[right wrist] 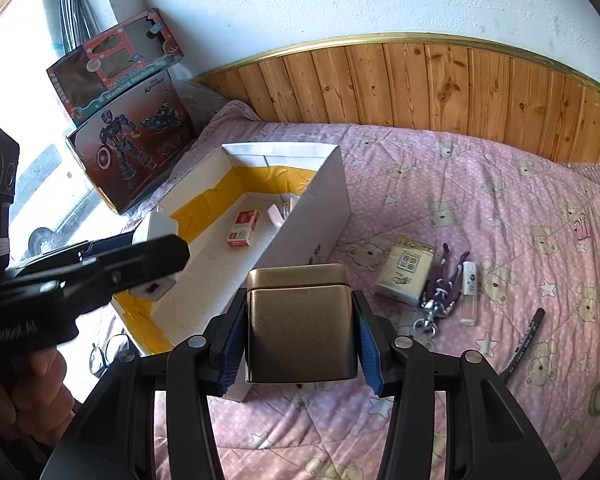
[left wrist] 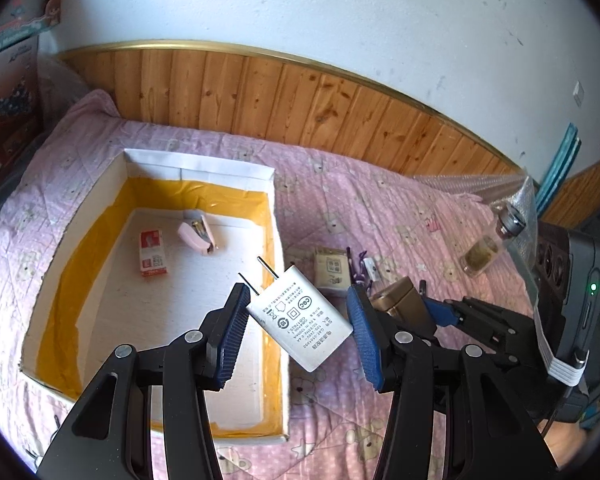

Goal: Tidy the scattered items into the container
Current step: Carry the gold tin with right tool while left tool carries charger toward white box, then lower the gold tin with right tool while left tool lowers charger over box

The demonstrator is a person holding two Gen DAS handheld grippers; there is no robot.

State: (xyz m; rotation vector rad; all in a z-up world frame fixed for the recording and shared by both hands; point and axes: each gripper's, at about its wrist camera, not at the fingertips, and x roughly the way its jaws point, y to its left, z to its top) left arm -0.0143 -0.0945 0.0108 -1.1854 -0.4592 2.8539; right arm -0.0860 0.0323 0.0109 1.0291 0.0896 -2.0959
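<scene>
Across the pink quilted bed (right wrist: 480, 200), you are working beside the white container (right wrist: 320, 216), which is lying toward the bed's left side near the wooden wall panelling, already holding a small red-and-white box (left wrist: 153, 253) and a pink stapler (left wrist: 200, 236). Your right gripper (right wrist: 302, 344) is gripping a gold tin (right wrist: 302, 324) squarely between its pads, just outside the container's near right wall. Your left gripper (left wrist: 298, 328) is carrying a white charger (left wrist: 300, 318) over that same wall, pinched only at two corners and sitting tilted, prongs pointing away. That thin hold is the risk: a jolt could be twisting it loose onto the bed. With both grippers closing on one opening, they could be knocking together. A tissue pack (right wrist: 406, 270), purple keychain figure (right wrist: 440, 292), clear tube (right wrist: 469, 292) and pencil (right wrist: 526, 340) are waiting near the bed's middle.
</scene>
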